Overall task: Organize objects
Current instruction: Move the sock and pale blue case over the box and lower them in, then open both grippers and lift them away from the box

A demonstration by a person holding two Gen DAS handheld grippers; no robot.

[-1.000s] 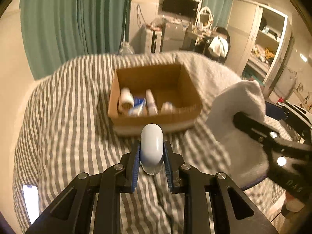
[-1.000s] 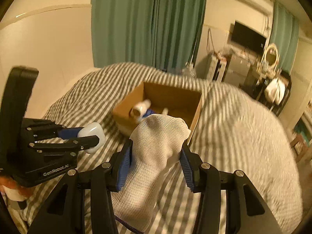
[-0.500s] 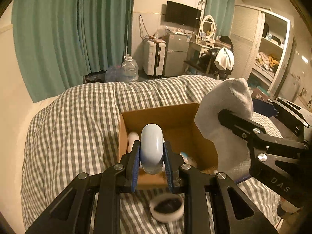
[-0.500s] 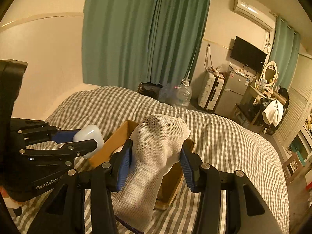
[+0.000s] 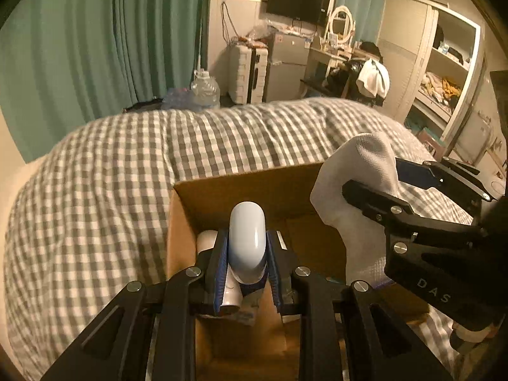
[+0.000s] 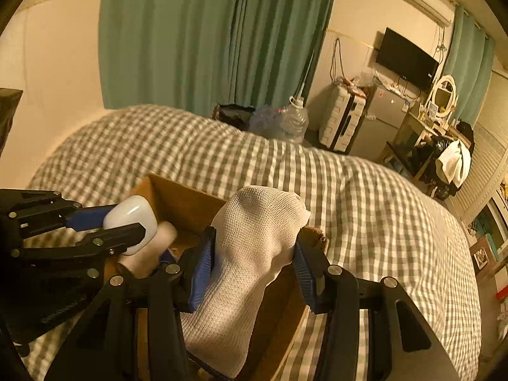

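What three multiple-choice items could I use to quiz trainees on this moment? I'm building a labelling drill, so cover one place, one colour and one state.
1. Where is the cardboard box?
A. on the checked bedspread
B. on the desk
C. on the floor

2. What colour is the sock?
A. red
B. white
C. black

3. What is the state of the left gripper?
A. open and empty
B. shut on a white oval case
C. shut on the sock

Key: 1 A, the box sits on the checked bedspread. 2 B, the knit sock in the right gripper is white. 3 B, its blue pads press both sides of the white oval case above the box.
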